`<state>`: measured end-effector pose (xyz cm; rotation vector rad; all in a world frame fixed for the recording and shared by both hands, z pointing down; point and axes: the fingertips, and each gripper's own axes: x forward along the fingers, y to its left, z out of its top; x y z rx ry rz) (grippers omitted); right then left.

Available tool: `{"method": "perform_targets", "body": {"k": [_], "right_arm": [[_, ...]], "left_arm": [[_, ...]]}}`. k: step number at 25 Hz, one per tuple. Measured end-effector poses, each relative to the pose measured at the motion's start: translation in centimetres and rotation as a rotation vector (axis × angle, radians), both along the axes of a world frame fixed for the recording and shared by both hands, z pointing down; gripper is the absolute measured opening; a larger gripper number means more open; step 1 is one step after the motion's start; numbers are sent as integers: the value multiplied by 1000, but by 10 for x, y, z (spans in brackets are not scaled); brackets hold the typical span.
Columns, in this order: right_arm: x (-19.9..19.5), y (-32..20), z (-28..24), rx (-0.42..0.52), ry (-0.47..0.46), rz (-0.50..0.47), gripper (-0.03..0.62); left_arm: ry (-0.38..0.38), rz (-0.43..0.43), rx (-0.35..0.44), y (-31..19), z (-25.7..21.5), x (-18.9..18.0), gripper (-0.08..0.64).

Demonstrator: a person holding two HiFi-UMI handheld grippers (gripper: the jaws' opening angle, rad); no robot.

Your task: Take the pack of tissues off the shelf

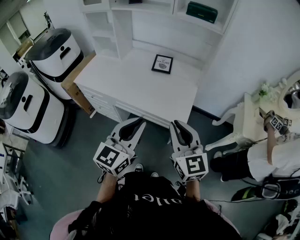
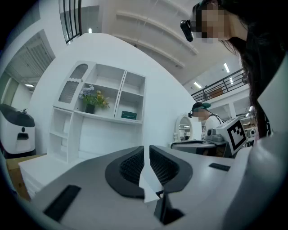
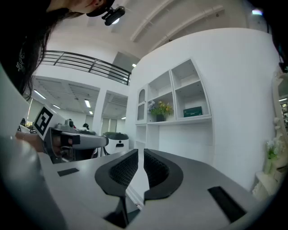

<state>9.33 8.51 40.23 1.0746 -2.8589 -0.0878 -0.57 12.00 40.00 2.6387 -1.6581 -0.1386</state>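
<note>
The pack of tissues [image 1: 201,11] is a dark green pack lying in an upper right compartment of the white shelf unit [image 1: 123,28] behind the white desk [image 1: 140,89]. It also shows small and far off as the green pack [image 2: 129,115] in the left gripper view and as the green pack [image 3: 192,112] in the right gripper view. My left gripper [image 1: 139,123] and right gripper [image 1: 176,124] are held side by side close to my body, in front of the desk's near edge. Both are shut with nothing between the jaws: left gripper [image 2: 146,150], right gripper [image 3: 140,152].
A framed picture [image 1: 162,64] lies on the desk. A flower pot [image 2: 92,101] stands in the shelf compartment left of the tissues. Two white machines [image 1: 56,51] and a cardboard box [image 1: 75,86] stand at the left. At the right are a white vanity table [image 1: 253,117] and another person [image 1: 276,159].
</note>
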Motion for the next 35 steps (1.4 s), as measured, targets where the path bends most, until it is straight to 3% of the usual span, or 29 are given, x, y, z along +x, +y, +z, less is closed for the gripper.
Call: {"method": "perform_targets", "body": {"k": [17, 24, 35], "right_arm": [[-49, -17, 6, -40, -17, 44, 71], [-71, -11, 11, -49, -22, 78, 71], [-66, -16, 25, -78, 8, 133, 71]], "left_arm": [[24, 31, 11, -16, 1, -50, 48], [26, 88, 10, -16, 6, -70, 48], [49, 167, -11, -28, 17, -63, 48]]}}
